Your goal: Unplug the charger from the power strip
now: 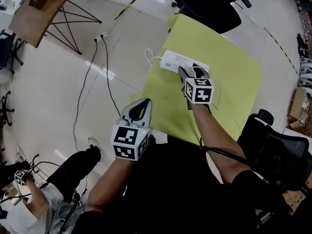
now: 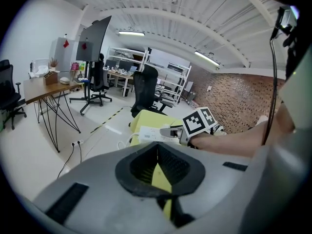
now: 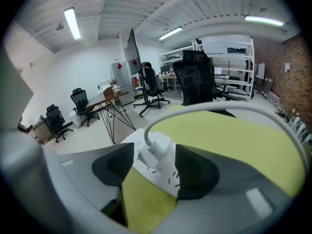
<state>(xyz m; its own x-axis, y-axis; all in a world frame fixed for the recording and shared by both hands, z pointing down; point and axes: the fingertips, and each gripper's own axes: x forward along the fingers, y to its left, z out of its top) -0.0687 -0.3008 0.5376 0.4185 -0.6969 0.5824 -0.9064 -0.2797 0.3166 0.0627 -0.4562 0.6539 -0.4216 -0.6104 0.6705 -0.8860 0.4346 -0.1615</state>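
Note:
A white power strip point(image 1: 180, 62) lies on the yellow-green table point(image 1: 234, 77) near its far left edge. In the right gripper view a white charger point(image 3: 156, 149) sits plugged into the power strip point(image 3: 163, 177), and its white cable point(image 3: 219, 108) arcs off to the right. My right gripper point(image 3: 155, 164) is open, with a dark pad on each side of the charger and a gap on both sides. In the head view the right gripper point(image 1: 191, 73) rests over the strip. My left gripper point(image 1: 140, 107) hovers at the table's near left edge, shut and empty.
A black office chair point(image 1: 209, 4) stands behind the table and another point(image 1: 273, 145) at the right. A wooden desk point(image 1: 39, 9) on wire legs is at the far left. A floor socket point(image 1: 100, 37) with black cables lies beside it. A person point(image 1: 29, 204) crouches at the lower left.

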